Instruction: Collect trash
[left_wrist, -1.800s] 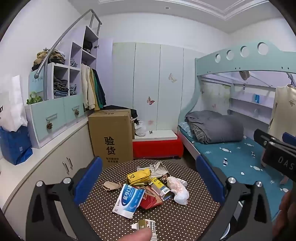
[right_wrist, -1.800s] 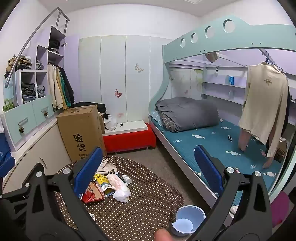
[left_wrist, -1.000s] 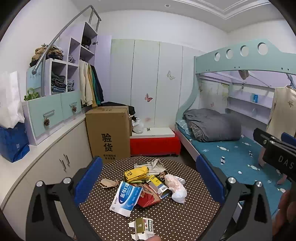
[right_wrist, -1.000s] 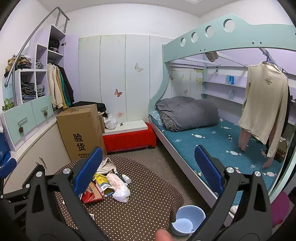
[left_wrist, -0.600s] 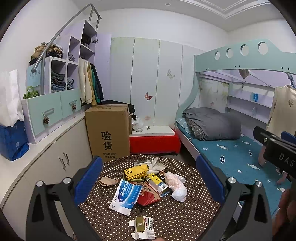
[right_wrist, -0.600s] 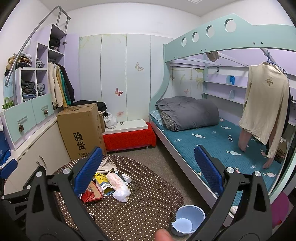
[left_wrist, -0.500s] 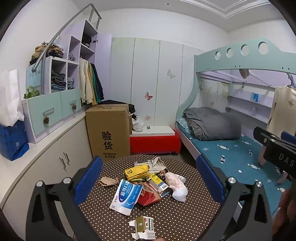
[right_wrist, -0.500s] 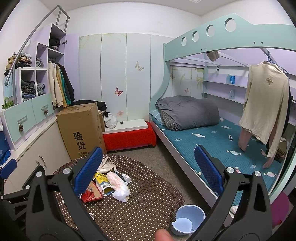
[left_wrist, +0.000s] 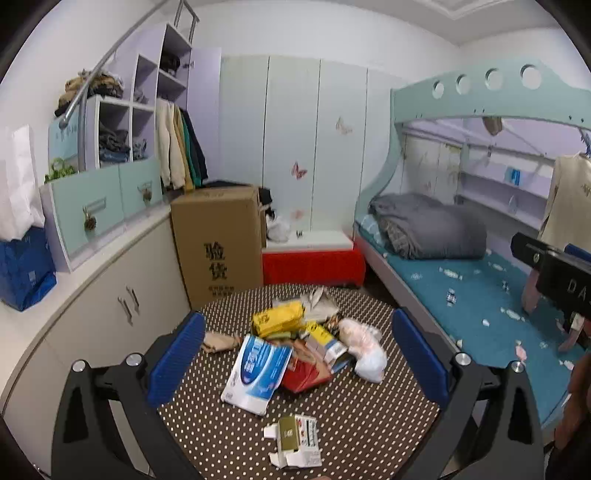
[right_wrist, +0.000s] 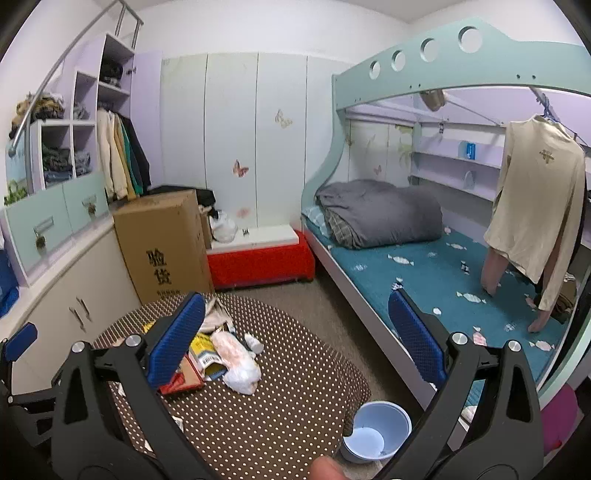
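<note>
Right now both of my grippers hang above the round polka-dot table (left_wrist: 369, 413), each with its jaws spread wide and nothing between them. At the far left, a tall cardboard box (left_wrist: 218, 240) stands against the cabinets, beyond the table's far edge. My left gripper (left_wrist: 295, 354) looks straight down over the trash: a crumpled brown scrap (left_wrist: 218, 340) lies leftmost, then a blue-and-white packet (left_wrist: 258, 373) leaning on a red wrapper (left_wrist: 304, 374), with a yellow bag (left_wrist: 277, 317) just behind them. A small torn carton (left_wrist: 295, 437) sits alone at the near edge, apart from the heap. To the right of the heap's middle lie a yellow-and-blue box (left_wrist: 325, 341) and a white plastic bag (left_wrist: 364, 349) (pinkish inside, contents unclear). My right gripper (right_wrist: 295, 343) hovers further right, over the table's right side, its left finger (right_wrist: 175, 341) covering part of the heap. Right of the table, on the floor, stands a pale blue bin (right_wrist: 376, 424), close to the bed (right_wrist: 424, 280).
</note>
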